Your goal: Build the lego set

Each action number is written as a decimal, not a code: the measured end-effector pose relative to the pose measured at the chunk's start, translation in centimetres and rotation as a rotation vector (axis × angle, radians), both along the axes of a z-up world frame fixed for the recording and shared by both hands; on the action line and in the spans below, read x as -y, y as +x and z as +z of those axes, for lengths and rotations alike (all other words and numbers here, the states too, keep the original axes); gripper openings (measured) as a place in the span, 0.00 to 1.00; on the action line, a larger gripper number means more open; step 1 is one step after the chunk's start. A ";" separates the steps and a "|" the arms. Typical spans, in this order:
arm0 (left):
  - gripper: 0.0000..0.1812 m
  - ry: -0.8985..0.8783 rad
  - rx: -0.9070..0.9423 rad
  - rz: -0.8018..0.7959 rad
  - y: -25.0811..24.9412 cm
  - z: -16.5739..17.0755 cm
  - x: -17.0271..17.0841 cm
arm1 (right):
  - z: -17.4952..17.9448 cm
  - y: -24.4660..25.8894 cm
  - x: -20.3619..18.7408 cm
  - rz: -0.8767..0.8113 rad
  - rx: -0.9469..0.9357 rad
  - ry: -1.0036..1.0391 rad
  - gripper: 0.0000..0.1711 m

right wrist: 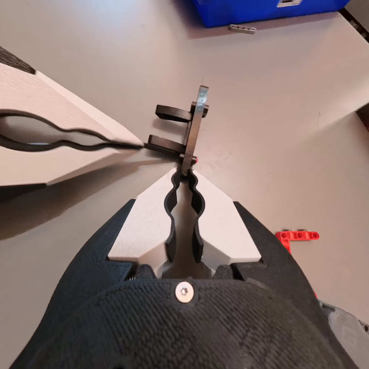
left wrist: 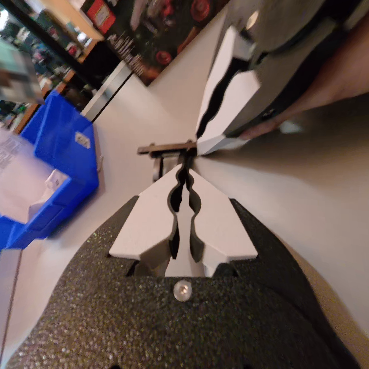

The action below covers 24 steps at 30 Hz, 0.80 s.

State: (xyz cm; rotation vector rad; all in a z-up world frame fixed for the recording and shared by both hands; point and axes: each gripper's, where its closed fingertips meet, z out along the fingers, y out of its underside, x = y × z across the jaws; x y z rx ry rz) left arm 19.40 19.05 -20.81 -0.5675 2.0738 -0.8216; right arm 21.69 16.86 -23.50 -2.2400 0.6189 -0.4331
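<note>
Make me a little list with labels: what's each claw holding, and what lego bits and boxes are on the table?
left gripper: fingers shut on the black lego assembly, at one of its side arms
right gripper: fingers shut on the same assembly, at its long beam's end
loose pieces: red angled beam and grey beam, both lying on the table
bin: blue bin, at the table's edge

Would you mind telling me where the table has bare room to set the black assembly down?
Bare white table lies left of the blue plastic bin and grey beam. Crowded where both grippers hold the black beam assembly, and beside the red L-shaped beam.
</note>
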 end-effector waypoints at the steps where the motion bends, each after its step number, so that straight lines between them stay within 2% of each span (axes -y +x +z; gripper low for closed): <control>1: 0.00 0.026 -0.020 0.008 0.2 -0.4 0.0 | 0.0 -1.0 -1.0 0.064 -0.049 0.033 0.04; 2: 0.00 0.086 -0.037 0.033 0.4 -1.1 -0.4 | 0.0 -1.8 -1.8 0.083 -0.096 0.061 0.04; 3: 0.00 0.118 -0.044 0.050 0.6 -1.5 -0.8 | 0.0 -1.2 -1.7 0.050 -0.045 0.030 0.04; 5: 0.00 0.047 -0.054 0.016 0.1 -1.2 -0.5 | 0.1 0.0 -0.8 -0.009 0.049 -0.029 0.04; 8: 0.00 0.006 -0.144 -0.006 -1.5 -1.7 -1.5 | 0.1 0.0 -0.7 -0.009 -0.015 0.012 0.04; 12: 0.08 -0.137 -0.311 0.054 -2.8 -2.2 -2.9 | 0.0 0.1 -0.7 -0.014 -0.018 0.015 0.04; 15: 0.10 -0.200 -0.363 0.067 -2.6 -2.1 -3.3 | 0.1 0.3 -0.7 -0.020 -0.020 0.016 0.04; 20: 0.07 -0.126 -0.304 0.003 -1.3 -1.4 -5.3 | 0.1 0.3 -0.6 -0.025 0.000 0.003 0.04; 24: 0.12 -0.153 -0.469 -0.111 -1.8 -2.7 -6.8 | 0.1 0.3 -0.6 -0.023 -0.019 0.016 0.04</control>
